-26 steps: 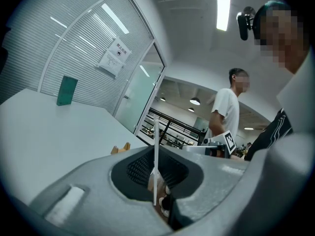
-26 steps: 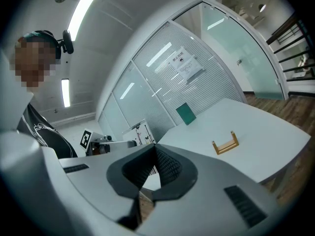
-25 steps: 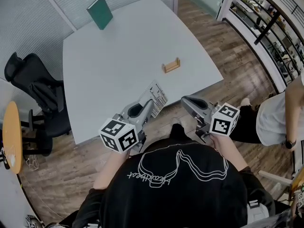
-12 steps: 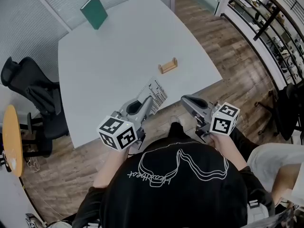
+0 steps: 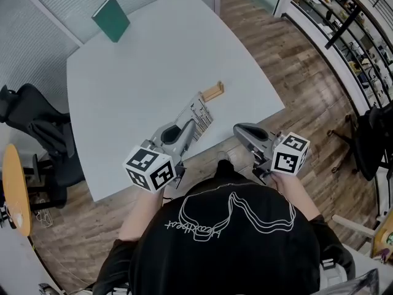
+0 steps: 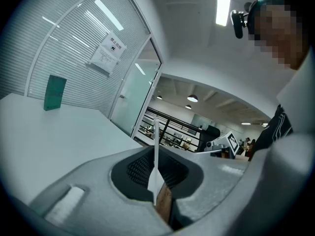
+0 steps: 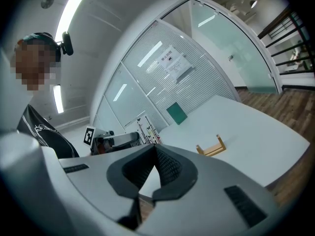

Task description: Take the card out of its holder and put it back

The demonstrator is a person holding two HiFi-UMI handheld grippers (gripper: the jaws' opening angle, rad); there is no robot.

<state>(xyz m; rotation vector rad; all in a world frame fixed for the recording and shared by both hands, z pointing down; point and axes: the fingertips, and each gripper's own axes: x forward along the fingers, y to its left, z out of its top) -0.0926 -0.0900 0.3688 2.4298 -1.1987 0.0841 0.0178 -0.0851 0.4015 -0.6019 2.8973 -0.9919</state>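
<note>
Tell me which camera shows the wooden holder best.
The right gripper view: the holder stands whole and empty on the table, seen side-on. The head view shows the holder small, from above, near the tip of the card. The left gripper view misses it.

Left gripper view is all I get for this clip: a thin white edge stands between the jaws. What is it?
Observer: The card, which you see edge-on. The head view shows its printed face, pinched at one end by the left gripper.
Operator: Where is its holder?
Observer: The wooden holder stands empty on the white table, close by the card's far end.
Operator: And the other gripper's jaws?
Observer: The right gripper is shut, with nothing between its jaws.
</note>
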